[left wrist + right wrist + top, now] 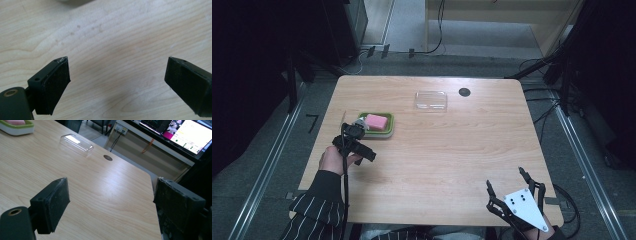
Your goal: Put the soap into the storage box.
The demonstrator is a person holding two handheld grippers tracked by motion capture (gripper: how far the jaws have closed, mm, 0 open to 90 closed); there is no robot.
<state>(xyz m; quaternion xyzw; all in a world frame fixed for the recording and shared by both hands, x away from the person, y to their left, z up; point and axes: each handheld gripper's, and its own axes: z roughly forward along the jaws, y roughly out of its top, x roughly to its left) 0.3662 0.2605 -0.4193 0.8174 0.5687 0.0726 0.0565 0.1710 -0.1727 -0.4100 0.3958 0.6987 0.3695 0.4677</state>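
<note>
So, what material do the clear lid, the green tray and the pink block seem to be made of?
Clear lid: probably hard transparent plastic, glossy; the table grain shows through it and its top catches a bright glare.
Green tray: likely plastic, smooth, with an even green rim over a white base.
Pink block: matte and soft-looking, perhaps sponge or soap; too small to tell.

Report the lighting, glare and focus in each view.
High view: wooden table evenly lit, surroundings dark, clear lid faintly glinting. Left gripper view: wood grain sharp, near jaws soft, pale sheen across the boards. Right gripper view: glare streak on the lid, bright monitor washed out.
</note>
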